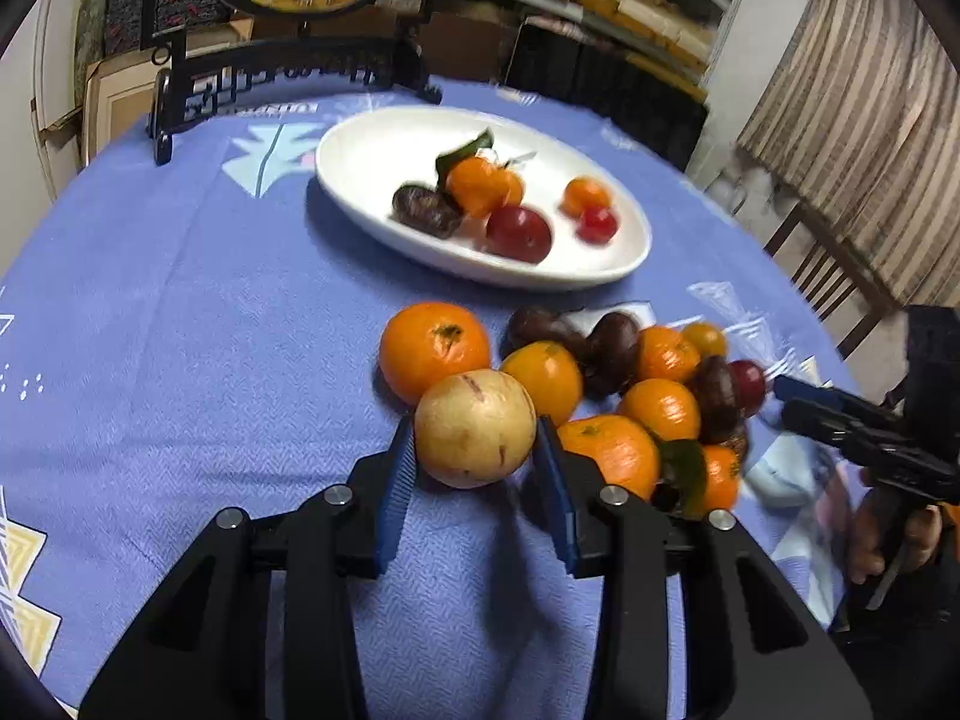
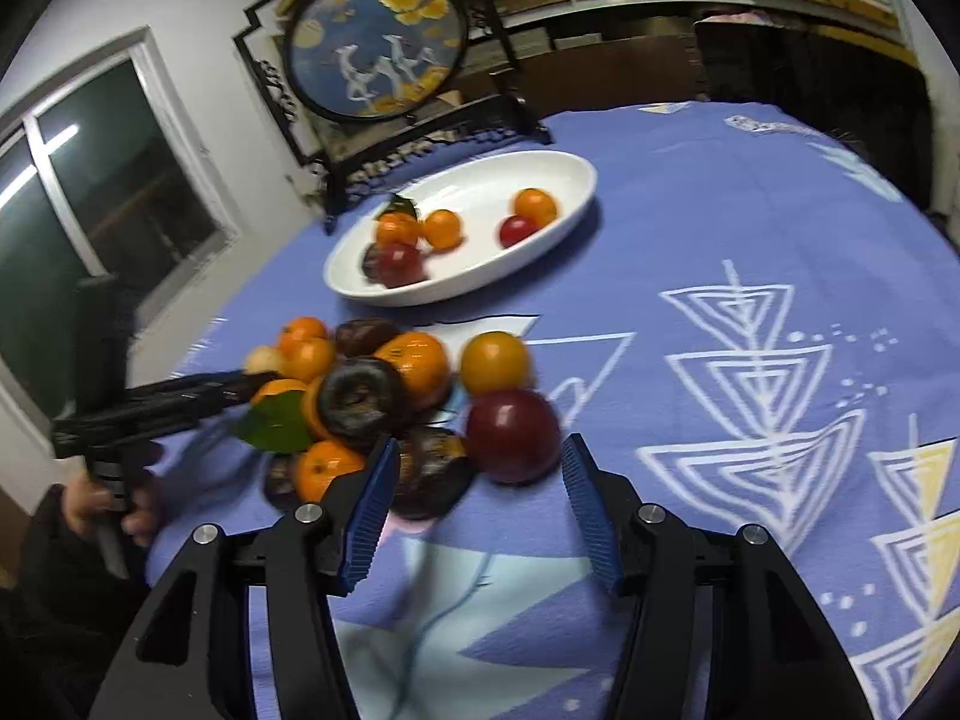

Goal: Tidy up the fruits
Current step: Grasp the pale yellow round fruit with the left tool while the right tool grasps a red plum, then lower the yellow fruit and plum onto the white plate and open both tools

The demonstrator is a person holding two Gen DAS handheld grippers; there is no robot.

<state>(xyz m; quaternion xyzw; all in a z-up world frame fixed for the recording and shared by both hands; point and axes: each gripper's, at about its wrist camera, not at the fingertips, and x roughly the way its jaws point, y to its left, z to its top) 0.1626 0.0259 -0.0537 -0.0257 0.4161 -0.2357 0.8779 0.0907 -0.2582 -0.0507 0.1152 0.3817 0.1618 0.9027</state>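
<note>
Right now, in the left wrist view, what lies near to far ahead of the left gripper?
Left gripper → pale yellow fruit between its fingers → big orange → white dish with fruit → black framed screen.
</note>
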